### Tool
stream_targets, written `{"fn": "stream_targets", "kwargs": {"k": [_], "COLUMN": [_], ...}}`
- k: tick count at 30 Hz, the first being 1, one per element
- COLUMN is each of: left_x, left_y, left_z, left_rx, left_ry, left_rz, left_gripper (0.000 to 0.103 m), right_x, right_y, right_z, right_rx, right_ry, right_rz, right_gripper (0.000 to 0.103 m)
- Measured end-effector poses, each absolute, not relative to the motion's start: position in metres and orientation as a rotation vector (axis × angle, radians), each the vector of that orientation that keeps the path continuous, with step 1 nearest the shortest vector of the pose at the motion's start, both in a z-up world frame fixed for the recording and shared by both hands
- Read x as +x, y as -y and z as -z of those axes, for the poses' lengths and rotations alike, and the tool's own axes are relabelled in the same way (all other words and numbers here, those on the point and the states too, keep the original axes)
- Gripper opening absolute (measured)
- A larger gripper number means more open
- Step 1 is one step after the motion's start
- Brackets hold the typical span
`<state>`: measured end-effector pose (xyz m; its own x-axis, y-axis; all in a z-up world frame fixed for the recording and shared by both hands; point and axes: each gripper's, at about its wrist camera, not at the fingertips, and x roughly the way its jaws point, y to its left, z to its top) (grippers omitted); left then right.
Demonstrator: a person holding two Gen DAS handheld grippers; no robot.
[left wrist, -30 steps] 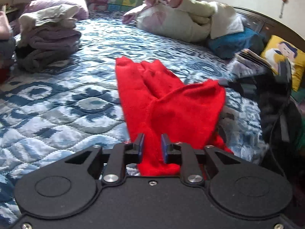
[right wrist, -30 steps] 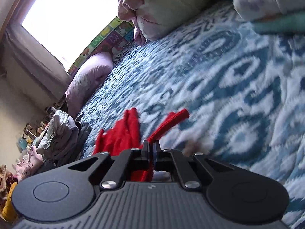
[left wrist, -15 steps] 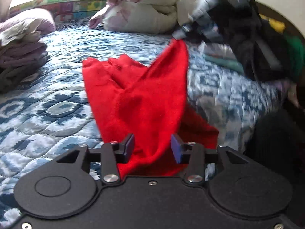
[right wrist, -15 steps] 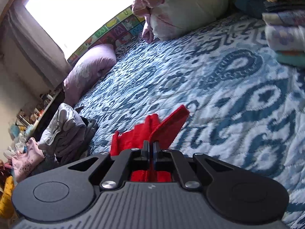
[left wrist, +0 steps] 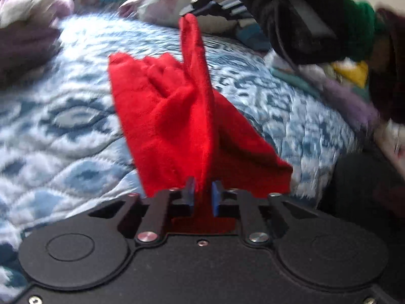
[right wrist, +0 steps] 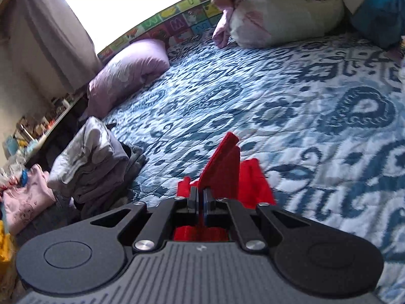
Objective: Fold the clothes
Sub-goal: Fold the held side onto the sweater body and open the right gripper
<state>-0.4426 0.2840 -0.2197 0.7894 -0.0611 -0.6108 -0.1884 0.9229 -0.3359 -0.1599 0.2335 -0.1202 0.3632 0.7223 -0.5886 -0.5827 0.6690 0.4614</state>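
A red garment [left wrist: 172,116] lies on the blue patterned quilt [left wrist: 63,126], one edge lifted into a ridge. My left gripper [left wrist: 202,195] is shut on its near edge; red cloth fills the narrow gap between the fingers. My right gripper [right wrist: 201,197] is shut on the other end of the red garment [right wrist: 227,174] and holds it above the quilt [right wrist: 316,116]. In the left wrist view the right gripper [left wrist: 192,12] shows at the top, pinching the raised tip of the cloth.
A stack of folded grey and white clothes [right wrist: 93,157] sits at the bed's left side. A lilac pillow [right wrist: 126,73] and a bundled cream duvet [right wrist: 286,15] lie at the head. More folded items [left wrist: 329,81] lie at the right.
My left gripper opened wider, then closed on the garment's near edge. My right gripper carried its end up and toward the far side, raising the cloth into a ridge.
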Motion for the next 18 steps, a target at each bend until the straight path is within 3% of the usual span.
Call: {"fn": "stream_targets", "kwargs": {"k": [7, 18], "left_x": [-0.449, -0.446], "left_y": [-0.320, -0.326], "left_z": [0.234, 0.242], "left_rx": [-0.696, -0.767], "left_ry": [-0.661, -0.687], "left_rz": [-0.036, -0.015], "left_gripper": [0.007, 0.007], "right_x": [-0.161, -0.163], "right_y": [-0.292, -0.341], "right_z": [0.139, 0.182], "right_rx": [0.044, -0.093], "right_ry": [-0.893, -0.953], "right_rz": [-0.855, -0.866], "right_gripper": [0.005, 0.005]}}
